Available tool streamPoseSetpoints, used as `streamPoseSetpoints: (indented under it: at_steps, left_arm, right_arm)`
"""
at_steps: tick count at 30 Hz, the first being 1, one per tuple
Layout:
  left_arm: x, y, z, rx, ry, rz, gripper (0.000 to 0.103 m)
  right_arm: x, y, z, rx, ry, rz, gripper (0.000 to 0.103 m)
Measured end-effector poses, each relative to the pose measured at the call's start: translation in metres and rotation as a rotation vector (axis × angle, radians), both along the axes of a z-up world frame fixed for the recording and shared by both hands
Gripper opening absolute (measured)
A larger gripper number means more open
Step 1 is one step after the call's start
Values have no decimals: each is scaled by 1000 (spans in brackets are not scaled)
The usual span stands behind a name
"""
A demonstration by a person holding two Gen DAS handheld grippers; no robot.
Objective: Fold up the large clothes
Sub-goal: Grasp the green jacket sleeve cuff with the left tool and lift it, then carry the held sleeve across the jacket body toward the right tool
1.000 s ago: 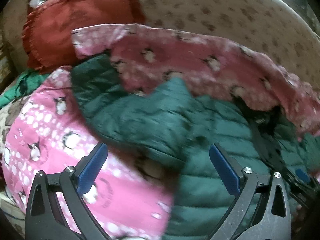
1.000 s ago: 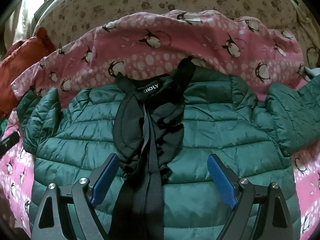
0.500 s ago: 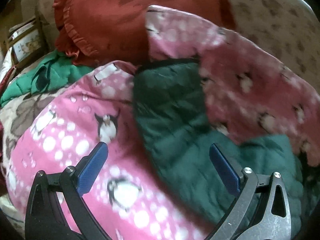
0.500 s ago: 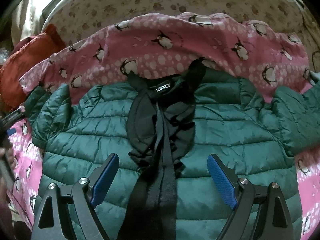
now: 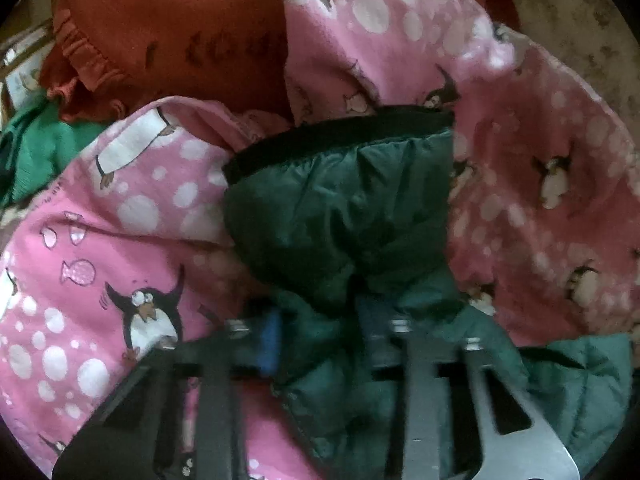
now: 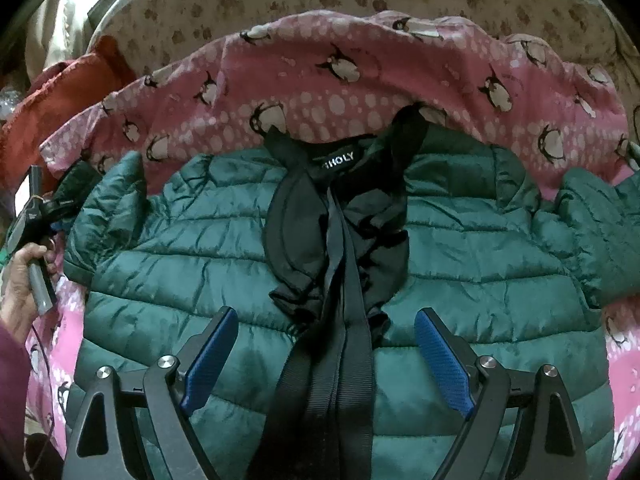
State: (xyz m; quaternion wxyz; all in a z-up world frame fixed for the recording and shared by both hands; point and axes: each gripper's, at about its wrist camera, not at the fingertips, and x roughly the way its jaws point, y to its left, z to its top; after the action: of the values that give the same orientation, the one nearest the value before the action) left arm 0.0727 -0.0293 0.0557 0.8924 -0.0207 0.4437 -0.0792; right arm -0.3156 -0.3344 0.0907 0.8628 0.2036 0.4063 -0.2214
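On the bed, in the left wrist view, the green quilted jacket's sleeve (image 5: 340,216) lay across a pink penguin-print blanket (image 5: 132,264), its black cuff (image 5: 332,140) pointing away from the camera toward an orange-red ruffled cushion (image 5: 160,36). The left tool (image 5: 320,336) was closing its jaws on the bunched sleeve fabric a little behind the cuff; the blue pads looked pressed into the padding with a fold of green between them, though motion blur softened the edges. The sleeve was probably taken there so it could be drawn inward over the body, an early move in folding the garment.

In the right wrist view, the jacket (image 6: 240,264) was spread flat over the same blanket (image 6: 360,92), collar (image 6: 340,160) and label away from the camera, a black strap (image 6: 340,320) running down its middle. That flat spread would give clean fold lines. The right tool (image 6: 320,356) hung above the lower chest with its jaws wide apart, clasping nothing; whether its pads brushed the fabric I could not tell. At the left edge, a hand (image 6: 24,276) held the other tool's handle beside the far sleeve. The other sleeve (image 6: 592,232) lay out to the right, untouched.
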Motion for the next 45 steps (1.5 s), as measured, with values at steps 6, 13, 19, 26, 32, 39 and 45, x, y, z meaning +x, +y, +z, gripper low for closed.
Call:
streamPoseSetpoints:
  at_steps: [6,13,19,26,32,39,45]
  left_arm:
    - [-47,27,39,-119,-48,-78,14]
    - [-113,32,87,-175,-107,-183,13]
    - [-155,20,113,-193,-136,-250,13]
    - [-201,-16,131,-198,-134,-362,13]
    - [-237,-49,134,-214,-125,-446,13]
    - [-276,-96,120,-196,-86,-538,13]
    - [-303,-134,92,-142,-43,-600,13]
  right_arm:
    - [-3,0,2,-6,-14,-3,88]
    - [-16,7,19,-3,-44,-9,88]
    - [-28,10,27,2,-55,-22,88]
    - [-47,9,34,-7,-64,-35,88]
    - [-65,-1,40,2,-82,-73,88]
    - [-78,-5,44,0,-91,-84,88]
    - [-85,-8,38,27,-97,-88,88]
